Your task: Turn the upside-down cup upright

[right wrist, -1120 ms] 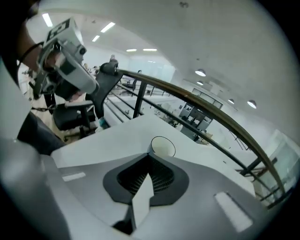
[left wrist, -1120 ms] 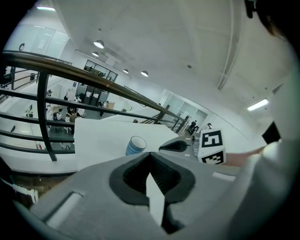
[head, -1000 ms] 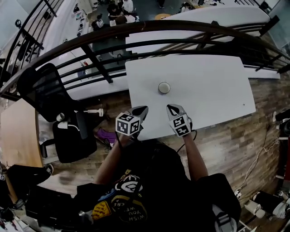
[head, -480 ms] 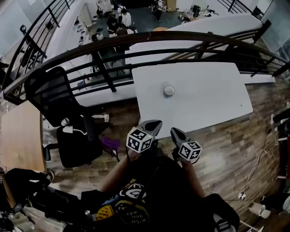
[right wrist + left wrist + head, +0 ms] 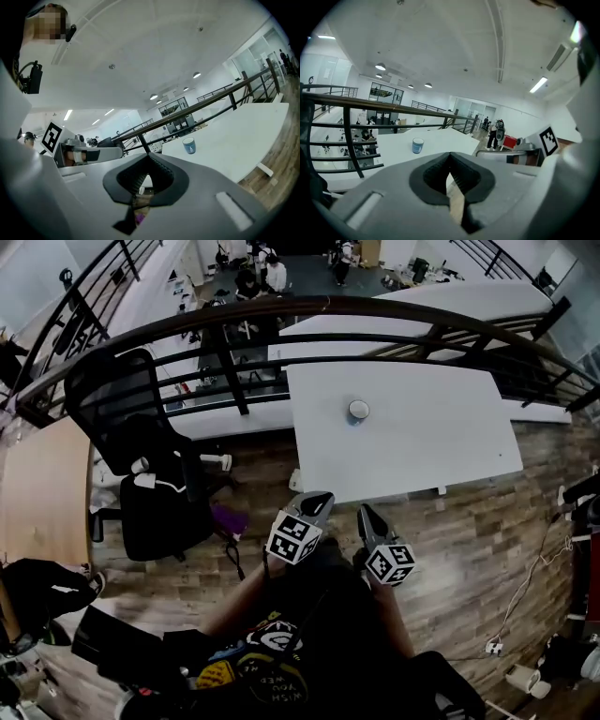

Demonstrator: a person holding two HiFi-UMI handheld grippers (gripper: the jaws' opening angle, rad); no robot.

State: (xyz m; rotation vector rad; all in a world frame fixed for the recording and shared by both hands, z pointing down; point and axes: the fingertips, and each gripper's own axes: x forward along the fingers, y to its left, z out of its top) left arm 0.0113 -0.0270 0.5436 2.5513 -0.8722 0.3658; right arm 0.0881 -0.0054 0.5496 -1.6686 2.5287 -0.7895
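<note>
A small blue cup [image 5: 359,410] with a pale top stands alone on the white table [image 5: 431,437]. It also shows in the left gripper view, cup [image 5: 417,145], and in the right gripper view, cup [image 5: 189,146], where its wider end is up. My left gripper [image 5: 322,500] and right gripper [image 5: 365,513] hang side by side over the wooden floor, short of the table's near edge and close to my body. Both are shut with nothing between their jaws. Both point toward the table and are well apart from the cup.
A black curved railing [image 5: 281,310] runs behind the table, with a lower floor and people beyond it. A black office chair [image 5: 150,474] stands to the left of the table, and a light wooden desk [image 5: 37,493] is at the far left. Cables lie on the floor [image 5: 487,549].
Both grippers have drawn back from the table's near edge toward my body and now hang over the floor. The table and cup sit farther off. Both jaws stayed shut.
</note>
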